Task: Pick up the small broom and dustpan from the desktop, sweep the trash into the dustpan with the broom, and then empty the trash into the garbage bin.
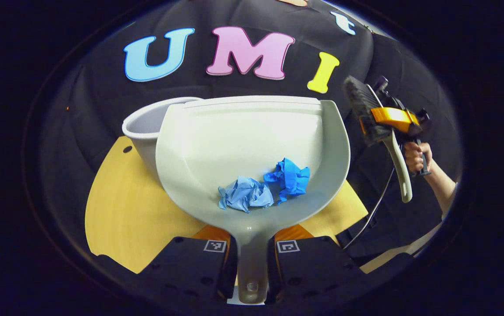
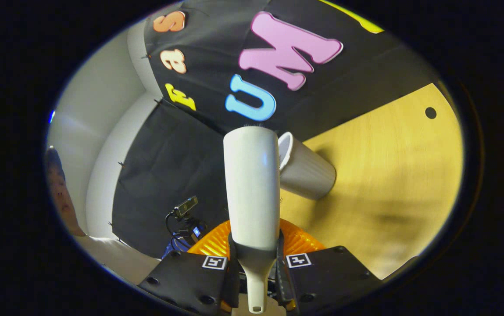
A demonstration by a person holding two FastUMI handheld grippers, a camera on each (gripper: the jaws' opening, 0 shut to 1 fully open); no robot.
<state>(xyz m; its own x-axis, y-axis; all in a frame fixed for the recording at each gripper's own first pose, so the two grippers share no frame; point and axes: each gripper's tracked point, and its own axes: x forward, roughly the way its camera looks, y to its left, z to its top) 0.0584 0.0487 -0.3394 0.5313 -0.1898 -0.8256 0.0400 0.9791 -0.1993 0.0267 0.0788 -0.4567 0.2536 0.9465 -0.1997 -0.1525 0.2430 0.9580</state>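
Note:
In the left gripper view my left gripper [image 1: 252, 259] is shut on the handle of a pale grey dustpan [image 1: 216, 145], held level above the wooden desktop [image 1: 124, 206]. Two crumpled blue paper balls [image 1: 245, 194] [image 1: 287, 177] lie in the pan near the handle. Behind the pan's far left edge stands the grey garbage bin [image 1: 146, 127]. At the right, a hand [image 1: 416, 156] holds the other gripper with the small broom [image 1: 366, 109], bristles up. In the right gripper view my right gripper [image 2: 255, 263] is shut on the broom's pale handle [image 2: 252, 188], with the bin [image 2: 306, 169] beyond it.
The yellow wooden desktop [image 2: 387, 175] spreads to the right in the right gripper view, with a small hole [image 2: 430, 113] near its far edge. A small camera on a stand with cables [image 2: 185, 210] sits at the lower left, beside black cloth.

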